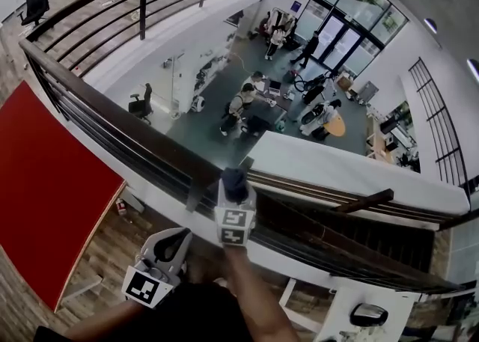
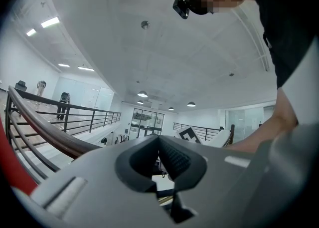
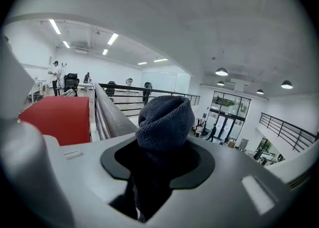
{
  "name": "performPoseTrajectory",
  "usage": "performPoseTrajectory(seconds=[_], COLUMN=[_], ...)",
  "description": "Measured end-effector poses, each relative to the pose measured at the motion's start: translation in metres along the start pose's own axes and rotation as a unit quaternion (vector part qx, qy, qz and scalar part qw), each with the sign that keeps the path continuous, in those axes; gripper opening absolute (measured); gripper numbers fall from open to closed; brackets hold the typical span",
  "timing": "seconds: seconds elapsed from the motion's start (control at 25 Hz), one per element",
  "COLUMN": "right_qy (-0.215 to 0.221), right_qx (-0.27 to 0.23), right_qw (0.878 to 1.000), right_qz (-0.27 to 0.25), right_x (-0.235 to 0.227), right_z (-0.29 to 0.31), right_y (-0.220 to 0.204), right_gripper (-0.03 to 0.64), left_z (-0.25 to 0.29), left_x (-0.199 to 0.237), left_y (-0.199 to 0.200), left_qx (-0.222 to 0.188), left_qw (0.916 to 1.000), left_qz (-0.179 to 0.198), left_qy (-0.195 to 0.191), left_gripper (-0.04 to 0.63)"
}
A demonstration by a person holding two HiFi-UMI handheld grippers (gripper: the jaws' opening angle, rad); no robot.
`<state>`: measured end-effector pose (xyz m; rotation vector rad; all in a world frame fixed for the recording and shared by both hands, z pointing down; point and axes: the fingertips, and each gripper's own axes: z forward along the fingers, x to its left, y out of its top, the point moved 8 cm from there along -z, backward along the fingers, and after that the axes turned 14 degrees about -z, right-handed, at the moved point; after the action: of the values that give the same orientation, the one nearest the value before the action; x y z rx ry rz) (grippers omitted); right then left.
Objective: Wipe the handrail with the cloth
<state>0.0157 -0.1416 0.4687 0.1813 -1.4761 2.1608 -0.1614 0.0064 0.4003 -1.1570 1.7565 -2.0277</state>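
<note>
a lower floor lies far below a balcony, with people sitting and walking around desks. a flat red panel fills the near left on the balcony side. a dark wooden handrail runs from the far left down to the near right, with thin dark bars under it. the right tool sits at the near middle, over the handrail, with its jaws pinching a dark grey ribbed cloth. the bunched end of the cloth sticks out past the jaws and rests on top of the rail. the left tool hangs lower and nearer, to the left of the right one, apart from the rail. its jaws are pressed together at the tips with nothing between them. a bare forearm leads back from the right tool to the bottom edge.
</note>
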Motion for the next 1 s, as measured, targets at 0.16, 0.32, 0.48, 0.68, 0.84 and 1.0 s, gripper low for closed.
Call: performPoseTrajectory(seconds=[0.16,0.32,0.48,0.68,0.84,1.0], right_qy=[-0.014,-0.029,-0.039,-0.049,-0.062,-0.076], right_qx=[0.007,0.013,0.015,0.018,0.024,0.031], right_qw=[1.0,0.999,0.999,0.998,0.997,0.996], right_qz=[-0.007,0.003,0.006,0.017,0.027,0.034], right_x=[-0.007,-0.016,-0.023,-0.03,-0.037,-0.042], right_z=[-0.006,-0.01,-0.019,-0.026,-0.034,-0.043], right_y=[-0.004,-0.012,-0.019,-0.022,-0.033,-0.04], right_gripper=[0.158,0.16,0.16,0.16,0.16,0.16], left_z=[-0.002,-0.005,-0.008,-0.007,-0.006,-0.006], left_x=[-0.004,-0.004,-0.009,-0.009,-0.012,-0.014], left_y=[0.0,-0.004,-0.006,-0.003,-0.005,-0.003], left_qx=[0.003,0.006,0.01,0.011,0.013,0.012], left_qw=[1.0,1.0,0.9999,0.9999,0.9998,0.9995], left_qz=[-0.002,-0.003,-0.007,-0.008,-0.007,-0.008], left_qy=[-0.001,-0.002,-0.002,-0.007,-0.017,-0.027], left_gripper=[0.0,0.0,0.0,0.0,0.0,0.0])
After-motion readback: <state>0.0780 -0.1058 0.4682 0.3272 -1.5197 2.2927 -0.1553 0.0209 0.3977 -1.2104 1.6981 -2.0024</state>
